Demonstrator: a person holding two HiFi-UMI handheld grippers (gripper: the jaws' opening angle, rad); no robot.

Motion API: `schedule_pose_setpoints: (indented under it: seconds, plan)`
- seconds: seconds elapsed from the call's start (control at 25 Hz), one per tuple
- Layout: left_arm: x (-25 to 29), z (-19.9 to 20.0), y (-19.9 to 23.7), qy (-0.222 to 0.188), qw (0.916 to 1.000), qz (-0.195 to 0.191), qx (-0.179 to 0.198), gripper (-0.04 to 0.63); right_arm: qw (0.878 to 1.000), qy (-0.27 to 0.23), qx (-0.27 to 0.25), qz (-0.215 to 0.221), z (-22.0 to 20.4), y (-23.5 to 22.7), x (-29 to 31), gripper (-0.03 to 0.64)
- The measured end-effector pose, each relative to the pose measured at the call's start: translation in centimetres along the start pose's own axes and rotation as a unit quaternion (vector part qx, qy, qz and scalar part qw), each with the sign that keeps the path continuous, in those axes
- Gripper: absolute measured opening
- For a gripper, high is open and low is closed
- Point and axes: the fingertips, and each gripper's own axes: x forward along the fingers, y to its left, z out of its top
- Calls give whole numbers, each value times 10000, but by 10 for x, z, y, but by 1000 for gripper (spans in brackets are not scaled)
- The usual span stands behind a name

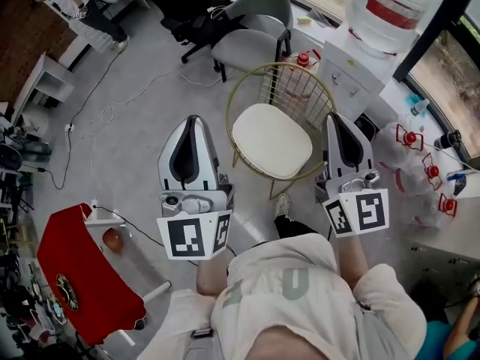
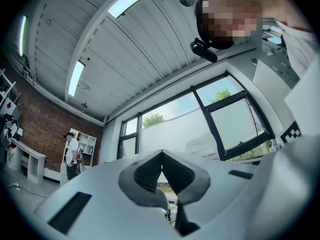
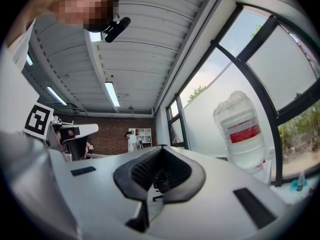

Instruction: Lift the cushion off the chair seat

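On my head view the water bottle (image 1: 386, 10) is cut off by the top edge. The chair (image 1: 289, 88) rim runs behind my right gripper (image 1: 335, 118), and the cushion (image 1: 270, 139) hides most of the legs. In the left gripper view, the far person (image 2: 72, 154) is too small to read.

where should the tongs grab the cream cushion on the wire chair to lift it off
Probably its thin near rim, one tongs at each front corner, coming in from the person's side. The cushion lies flat, and the wire back curves around its far edge, blocking that side. Left tongs and right tongs are shut, so open them first.
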Motion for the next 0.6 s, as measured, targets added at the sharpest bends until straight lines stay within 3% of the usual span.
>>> schedule_pose_setpoints:
  seconds: [0.28,0.44,0.6]
  plan:
    - [82,-29,1,35,9998,-81,163,11,9972,285,663,-216,-33,-60,59,17]
    - [112,-46,-6,152,9995,-242,-125,11,9948,360,856,-424,-42,-81,72,17]
    - [137,-52,-14,-2,9985,-491,-258,11,9937,292,857,-664,-40,-99,79,17]
